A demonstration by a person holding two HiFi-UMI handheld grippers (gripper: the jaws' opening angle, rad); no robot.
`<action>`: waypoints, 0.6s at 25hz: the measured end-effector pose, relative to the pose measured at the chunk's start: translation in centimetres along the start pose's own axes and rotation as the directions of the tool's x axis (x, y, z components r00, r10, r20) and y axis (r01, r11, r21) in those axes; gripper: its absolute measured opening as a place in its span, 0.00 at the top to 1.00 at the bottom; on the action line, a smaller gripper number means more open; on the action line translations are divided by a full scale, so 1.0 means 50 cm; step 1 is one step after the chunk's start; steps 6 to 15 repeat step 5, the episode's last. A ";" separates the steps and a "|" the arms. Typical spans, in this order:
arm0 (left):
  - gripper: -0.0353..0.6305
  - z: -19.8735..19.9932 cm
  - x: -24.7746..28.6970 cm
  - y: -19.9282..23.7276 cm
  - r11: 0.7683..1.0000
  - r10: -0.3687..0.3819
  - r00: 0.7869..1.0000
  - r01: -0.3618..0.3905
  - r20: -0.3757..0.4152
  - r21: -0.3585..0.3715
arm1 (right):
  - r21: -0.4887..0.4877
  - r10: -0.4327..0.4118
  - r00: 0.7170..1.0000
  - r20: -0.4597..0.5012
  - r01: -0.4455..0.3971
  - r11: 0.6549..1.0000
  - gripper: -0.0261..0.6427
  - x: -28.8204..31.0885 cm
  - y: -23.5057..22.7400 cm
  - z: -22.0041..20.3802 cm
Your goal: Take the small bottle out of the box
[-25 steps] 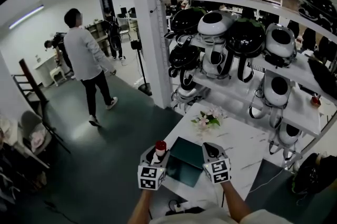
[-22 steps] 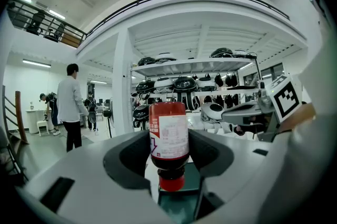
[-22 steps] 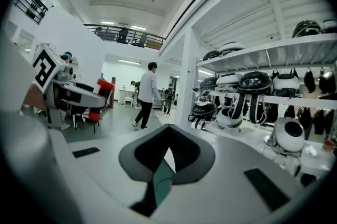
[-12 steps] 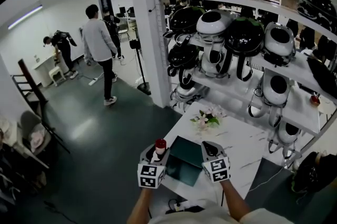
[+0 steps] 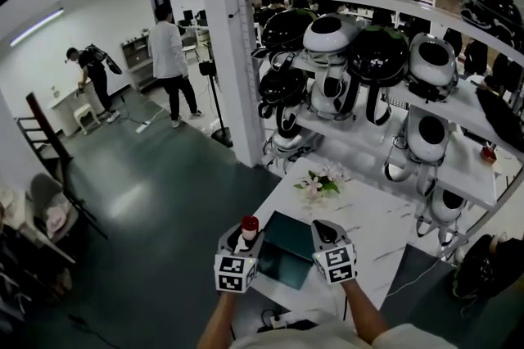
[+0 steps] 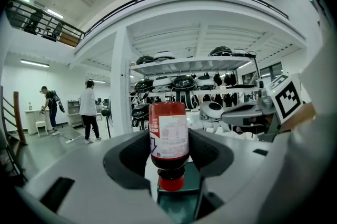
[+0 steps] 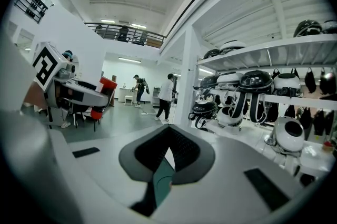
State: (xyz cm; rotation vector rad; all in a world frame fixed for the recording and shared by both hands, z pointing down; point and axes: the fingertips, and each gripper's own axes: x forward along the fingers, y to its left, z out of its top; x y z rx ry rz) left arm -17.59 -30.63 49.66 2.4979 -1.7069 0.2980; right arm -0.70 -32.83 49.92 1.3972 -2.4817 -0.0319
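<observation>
Above the box point(image 5: 288, 254): bottle point(image 6: 168, 133) out, clamped cap-down in left gripper point(image 6: 168, 153).
Right gripper point(image 7: 167, 153): closed, empty.
Remaining: likely nothing.

Cool, even light falls from long white ceiling tube lamps point(image 5: 41, 25), leaving the room bright and its shadows faint. The glossy dark green floor point(image 5: 164, 175) carries a pale glare patch at the left. Wide-angle distortion bows the white square pillar point(image 5: 233, 52) and everything near the edges, and both gripper views sit inside black vignettes. The small dark bottle with a white label point(image 6: 168, 136) is sharp, while the near foreground is soft.
</observation>
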 end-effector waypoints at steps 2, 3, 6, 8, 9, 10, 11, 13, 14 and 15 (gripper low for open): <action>0.60 -0.004 0.001 -0.001 1.000 -0.001 1.000 0.001 0.000 -0.002 | -0.001 0.000 1.000 -0.002 0.000 1.000 0.93 0.000 0.001 -0.003; 0.60 -0.005 0.002 -0.001 1.000 -0.002 1.000 0.002 0.001 -0.002 | -0.001 -0.001 1.000 -0.002 0.001 1.000 0.93 0.000 0.002 -0.004; 0.60 -0.008 0.004 -0.001 1.000 -0.002 1.000 0.002 0.004 -0.003 | -0.002 -0.003 1.000 -0.001 0.003 1.000 0.93 0.002 0.001 -0.005; 0.60 -0.008 0.004 -0.001 1.000 -0.002 1.000 0.002 0.004 -0.003 | -0.002 -0.003 1.000 -0.001 0.003 1.000 0.93 0.002 0.001 -0.005; 0.60 -0.008 0.004 -0.001 1.000 -0.002 1.000 0.002 0.004 -0.003 | -0.002 -0.003 1.000 -0.001 0.003 1.000 0.93 0.002 0.001 -0.005; 0.60 -0.008 0.004 -0.001 1.000 -0.002 1.000 0.002 0.004 -0.003 | -0.002 -0.003 1.000 -0.001 0.003 1.000 0.93 0.002 0.001 -0.005; 0.60 -0.008 0.004 -0.001 1.000 -0.002 1.000 0.002 0.004 -0.003 | -0.002 -0.003 1.000 -0.001 0.003 1.000 0.93 0.002 0.001 -0.005; 0.60 -0.008 0.004 -0.001 1.000 -0.002 1.000 0.002 0.004 -0.003 | -0.002 -0.003 1.000 -0.001 0.003 1.000 0.93 0.002 0.001 -0.005; 0.60 -0.008 0.004 -0.001 1.000 -0.002 1.000 0.002 0.004 -0.003 | -0.002 -0.003 1.000 -0.001 0.003 1.000 0.93 0.002 0.001 -0.005; 0.60 -0.008 0.004 -0.001 1.000 -0.002 1.000 0.002 0.004 -0.003 | -0.002 -0.003 1.000 -0.001 0.003 1.000 0.93 0.002 0.001 -0.005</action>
